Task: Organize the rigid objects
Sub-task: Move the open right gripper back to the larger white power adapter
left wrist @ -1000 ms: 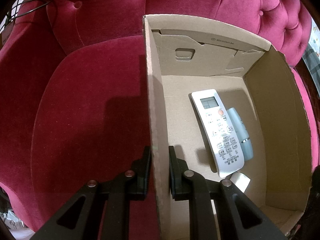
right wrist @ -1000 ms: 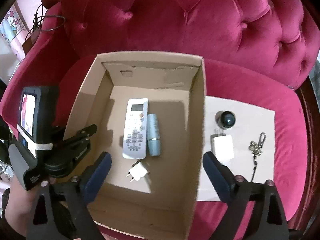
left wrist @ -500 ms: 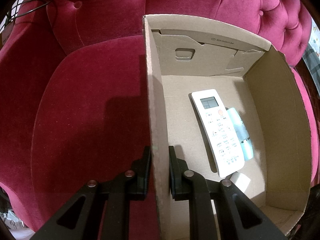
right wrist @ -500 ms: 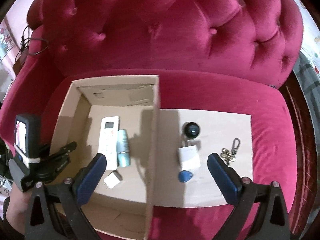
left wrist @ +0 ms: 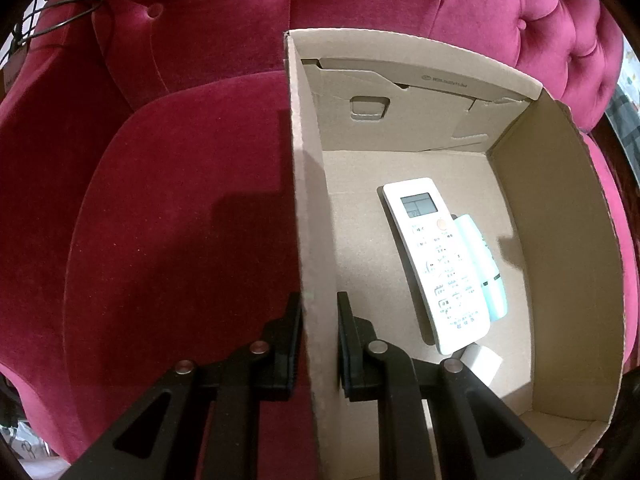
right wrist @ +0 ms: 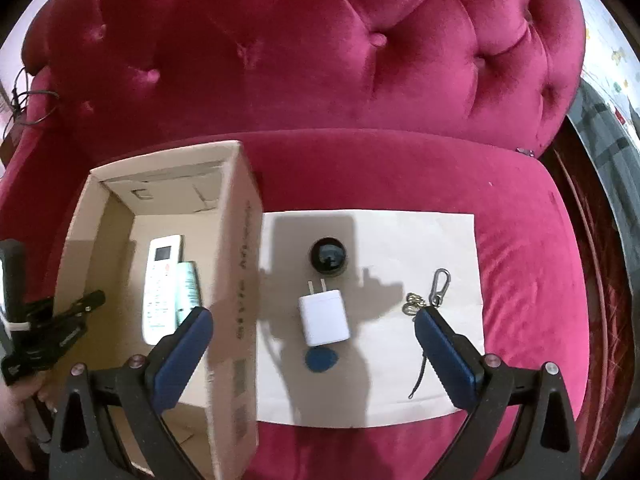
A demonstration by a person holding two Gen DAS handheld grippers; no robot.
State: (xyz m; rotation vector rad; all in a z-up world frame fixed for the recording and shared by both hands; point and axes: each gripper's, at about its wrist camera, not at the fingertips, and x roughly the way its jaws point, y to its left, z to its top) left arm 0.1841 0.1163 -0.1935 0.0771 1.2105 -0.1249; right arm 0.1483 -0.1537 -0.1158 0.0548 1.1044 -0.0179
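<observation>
A cardboard box [left wrist: 308,216] [right wrist: 236,264] stands open on the red sofa seat. It holds a white remote [left wrist: 438,264] [right wrist: 160,288], a pale blue tube [left wrist: 486,268] [right wrist: 189,290] and a small white plug [left wrist: 482,362]. My left gripper [left wrist: 319,340] is shut on the box's left wall. My right gripper [right wrist: 312,340] is open and empty above a white paper sheet [right wrist: 400,400]. On the sheet lie a white charger [right wrist: 325,318], a black round jar [right wrist: 329,258], a blue tag [right wrist: 320,360] and a key ring with carabiner [right wrist: 434,292].
The tufted sofa back [right wrist: 320,60] rises behind. A black cable [left wrist: 60,8] hangs at the sofa's left arm. A patterned cloth [right wrist: 612,128] lies off the sofa's right side. The left hand and its gripper body [right wrist: 36,344] show at the box's left.
My right gripper has moved right and back, from over the box to over the paper sheet. The left gripper keeps its hold on the box wall.
</observation>
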